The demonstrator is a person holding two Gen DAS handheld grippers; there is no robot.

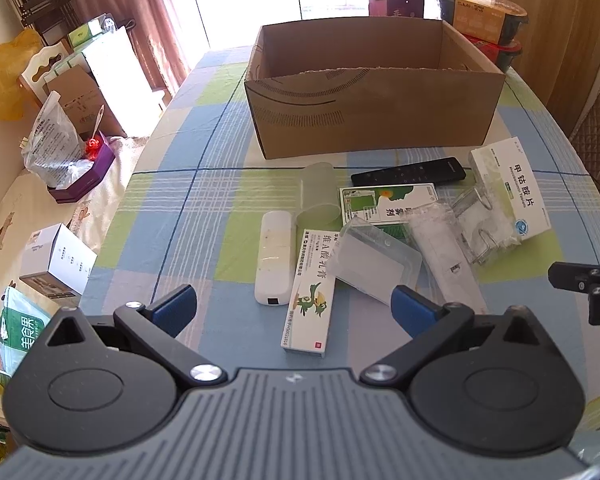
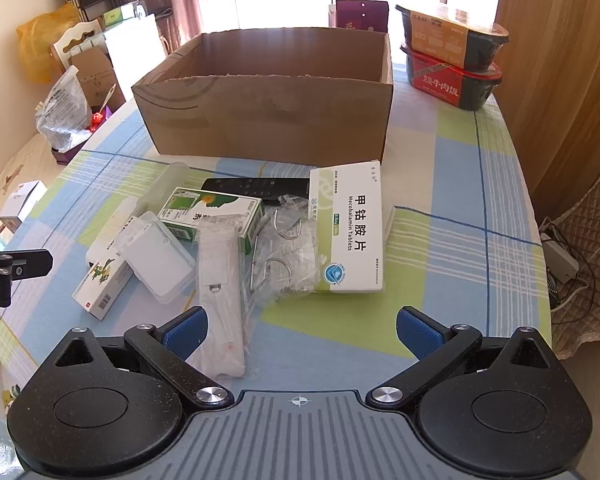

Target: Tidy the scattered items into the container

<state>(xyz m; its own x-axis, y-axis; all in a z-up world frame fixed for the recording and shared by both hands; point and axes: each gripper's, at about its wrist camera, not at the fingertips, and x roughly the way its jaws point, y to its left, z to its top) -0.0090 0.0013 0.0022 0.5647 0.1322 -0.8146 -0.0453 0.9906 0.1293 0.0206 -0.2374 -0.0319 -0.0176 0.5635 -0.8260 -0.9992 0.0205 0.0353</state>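
Left wrist view: the left gripper (image 1: 294, 308) is spread wide with nothing between its pads, low in the frame above a green-and-white ointment box (image 1: 309, 300). The cardboard box (image 1: 372, 116) sits upper centre, seemingly empty, though its floor is mostly hidden.

Right wrist view: the right gripper (image 2: 300, 334) likewise gapes empty at the bottom. The scattered pile lies mid-frame: a Mecobalamin tablet box (image 2: 350, 236), bagged metal hooks (image 2: 284, 252), a black remote (image 2: 256, 189).
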